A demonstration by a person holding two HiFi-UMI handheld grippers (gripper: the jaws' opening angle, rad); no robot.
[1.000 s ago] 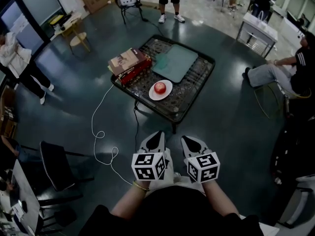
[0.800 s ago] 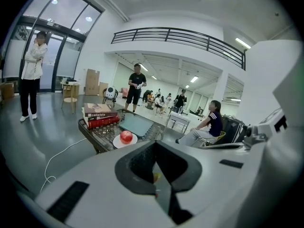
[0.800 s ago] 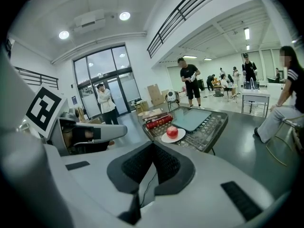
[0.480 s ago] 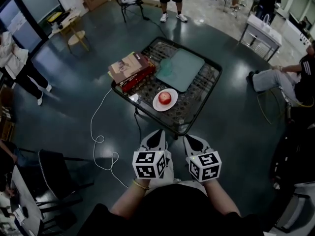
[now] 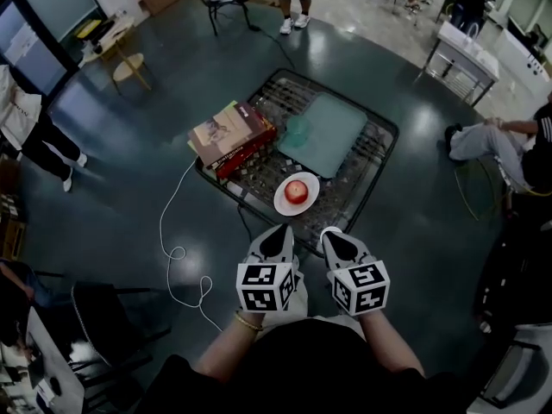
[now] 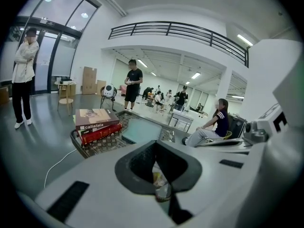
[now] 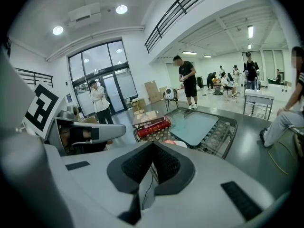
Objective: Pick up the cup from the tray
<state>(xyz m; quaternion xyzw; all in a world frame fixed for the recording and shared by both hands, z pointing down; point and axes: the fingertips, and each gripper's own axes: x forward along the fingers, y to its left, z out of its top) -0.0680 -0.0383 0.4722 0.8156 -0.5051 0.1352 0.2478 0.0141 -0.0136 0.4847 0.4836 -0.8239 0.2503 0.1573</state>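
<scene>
Table [image 5: 369, 160] is brought nearer | left tool [image 5: 280, 232] and right tool [image 5: 331, 234] are held clenched, empty, for approach | cup [image 5: 297, 131] is untouched on tray [image 5: 335, 121]

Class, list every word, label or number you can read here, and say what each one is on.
"calialiala": spine of the top book.
Spine of the red book: too blurred to read.
Cover of the top book: too small to read.
On the left cube and right cube: square patterns only, no words.
</scene>
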